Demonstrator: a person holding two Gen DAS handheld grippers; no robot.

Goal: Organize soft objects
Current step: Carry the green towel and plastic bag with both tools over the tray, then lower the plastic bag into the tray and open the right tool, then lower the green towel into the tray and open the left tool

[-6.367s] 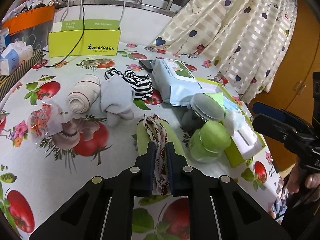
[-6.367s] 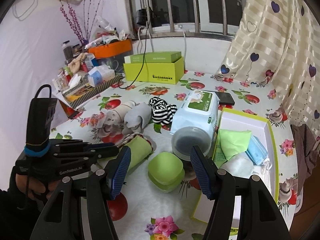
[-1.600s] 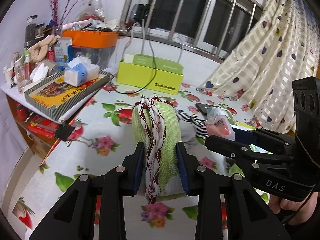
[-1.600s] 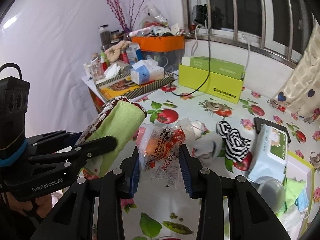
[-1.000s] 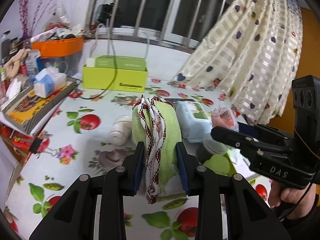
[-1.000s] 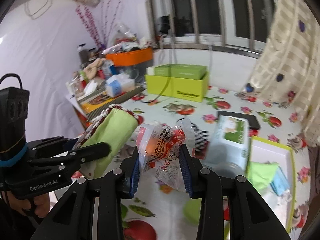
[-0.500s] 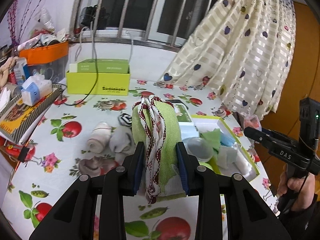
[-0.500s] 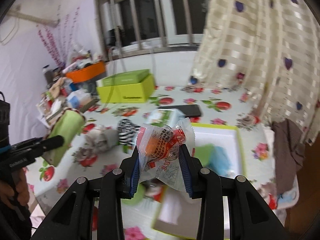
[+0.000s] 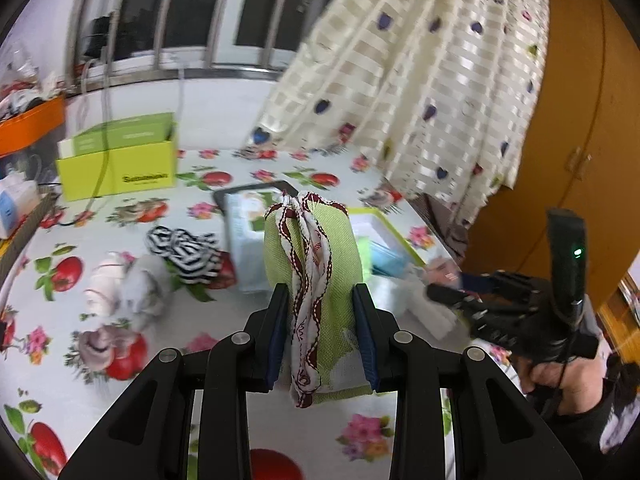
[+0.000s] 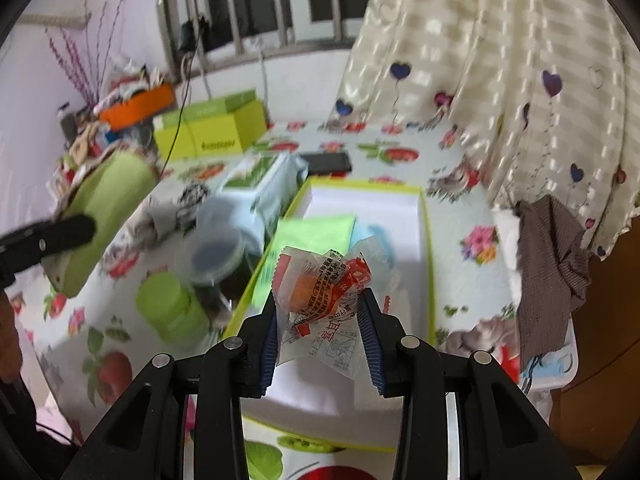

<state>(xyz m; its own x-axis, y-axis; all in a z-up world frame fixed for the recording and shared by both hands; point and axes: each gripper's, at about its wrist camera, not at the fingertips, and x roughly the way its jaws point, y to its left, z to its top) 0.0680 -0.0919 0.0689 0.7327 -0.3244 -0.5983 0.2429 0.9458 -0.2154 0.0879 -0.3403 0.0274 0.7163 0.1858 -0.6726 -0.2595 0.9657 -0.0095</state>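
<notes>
Left gripper (image 9: 320, 332) is pinched on a rolled green cloth (image 9: 320, 264) with red-and-white braided trim; the roll stands upright between the blue finger pads (image 9: 277, 332), its top rising well past the fingertips and its lower end hanging below them, clear of the desk (image 9: 248, 420). Right gripper (image 10: 322, 334) is clamped on a crinkled clear snack packet (image 10: 324, 284) with red print and an orange content; the packet bulges above the fingertips and a flap hangs down between the fingers. In the right wrist view the packet is held over the near part of a shallow white tray with a yellow-green rim (image 10: 426, 216); whether it touches the tray floor cannot be told. Inside the tray lie a folded light green cloth (image 10: 316, 232) and a pale blue item (image 10: 380, 240), both blurred. Just left of the tray stand a wet wipes pack (image 10: 260, 184), a clear round lidded container (image 10: 216, 248) and a green round container (image 10: 168, 304). A black phone (image 10: 326, 162) lies beyond the tray. In the left wrist view a black-and-white striped sock bundle (image 9: 184, 254) and a pale rolled sock (image 9: 104, 288) rest on the tomato-print desk left of the held roll, and a lime box (image 9: 120, 164) sits at the back. The right gripper with its packet appears at the right edge of that view, near the tray.
</notes>
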